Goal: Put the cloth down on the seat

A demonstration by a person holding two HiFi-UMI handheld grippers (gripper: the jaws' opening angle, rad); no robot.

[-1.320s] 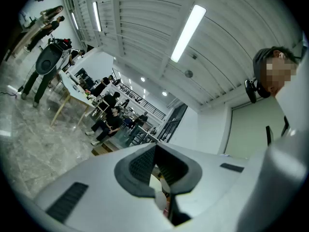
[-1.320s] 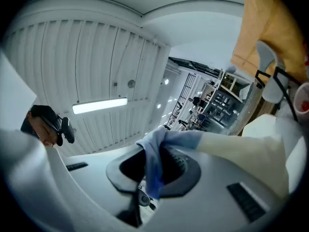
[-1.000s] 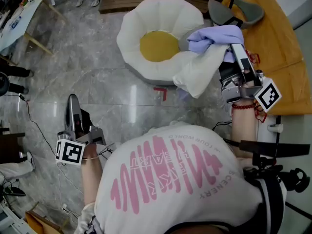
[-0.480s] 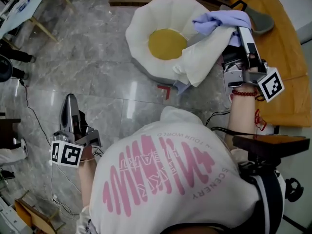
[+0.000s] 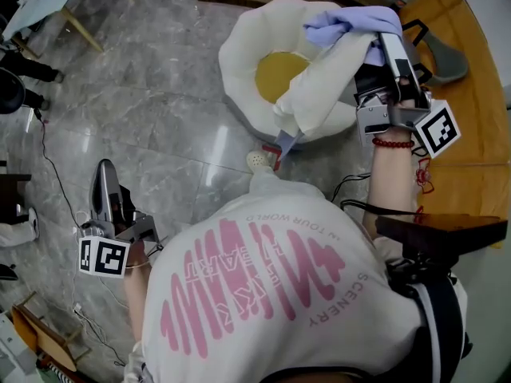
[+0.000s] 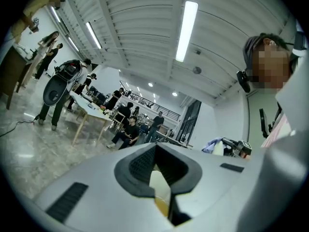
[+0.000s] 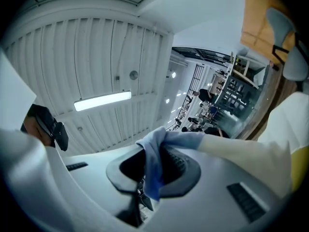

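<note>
Shirt point(image 5: 255, 294) reads "SCENERY"; right gripper point(image 5: 388, 40) clamps cloth point(image 5: 323, 74).

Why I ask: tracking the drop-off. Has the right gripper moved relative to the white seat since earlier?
Yes. The right gripper, fingers shut on the cloth, has shifted toward the white seat; the cloth now drapes across its right rim.

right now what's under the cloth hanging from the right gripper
The white flower-shaped seat: its bare petals and part of the yellow centre show. The cloth, pinched in the right gripper, covers the seat's right side, so anything there is hidden.
</note>
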